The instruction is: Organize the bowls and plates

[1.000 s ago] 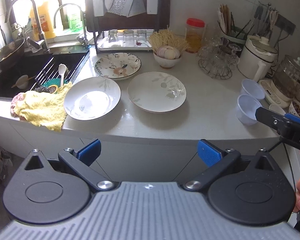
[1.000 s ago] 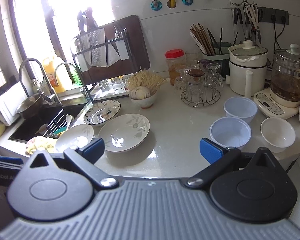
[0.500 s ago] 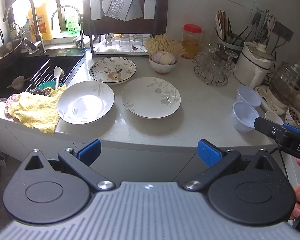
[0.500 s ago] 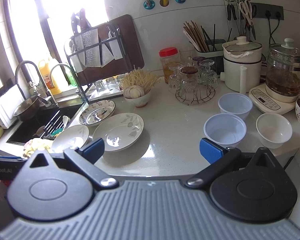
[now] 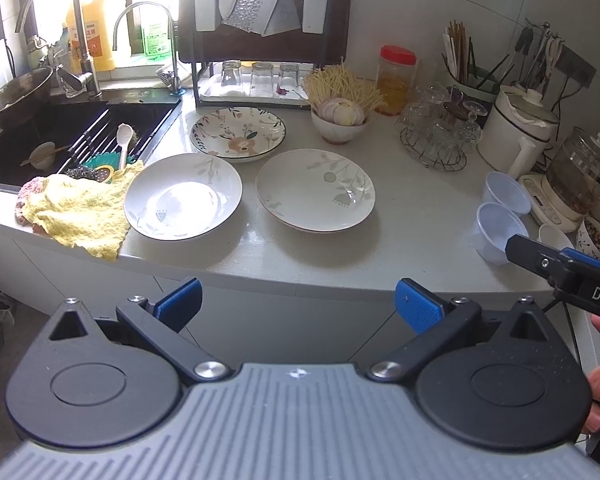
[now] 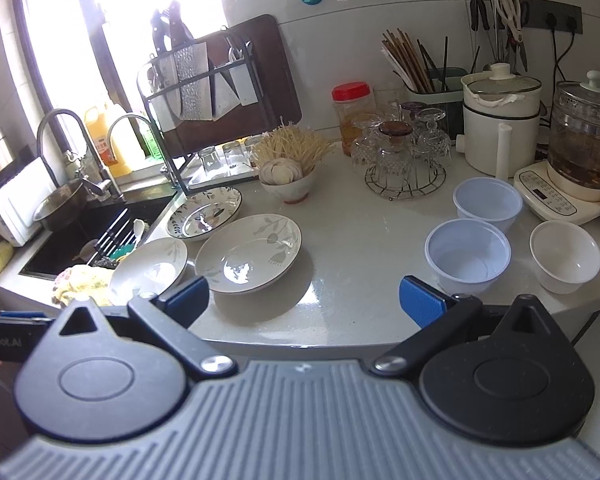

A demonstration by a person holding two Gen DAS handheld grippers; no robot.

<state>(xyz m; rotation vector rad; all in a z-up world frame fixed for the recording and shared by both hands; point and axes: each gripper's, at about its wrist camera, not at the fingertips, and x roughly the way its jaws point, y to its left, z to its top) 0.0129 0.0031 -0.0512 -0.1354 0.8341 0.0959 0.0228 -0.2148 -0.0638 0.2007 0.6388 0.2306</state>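
Three plates on the table [image 5: 412, 220], all placed relative to the sink [image 5: 52, 136]: floral plate [image 5: 238, 132] just beyond its near corner, close to the dish rack [image 5: 260, 40]; left white plate [image 5: 183, 196] beside the sink, rim overlapping the yellow cloth [image 5: 76, 210] and close to the table's front edge; right white plate [image 5: 315, 190] farther from the sink, a narrow gap apart from the left one. Far from the sink, two blue plastic bowls [image 6: 467, 256] and a small white bowl [image 6: 565, 256], near one another by the kettle base. Bare surface between right white plate and bowls, and a clear strip along the curved front edge. Left claw [image 5: 298, 302] spread wide, empty, held off the table's front edge, level, aimed at the plates. Right claw [image 6: 304, 298] likewise parted and empty, short of the edge, facing bowls and plates; fingers of a hand [image 5: 598, 400] wrapped on its handle.
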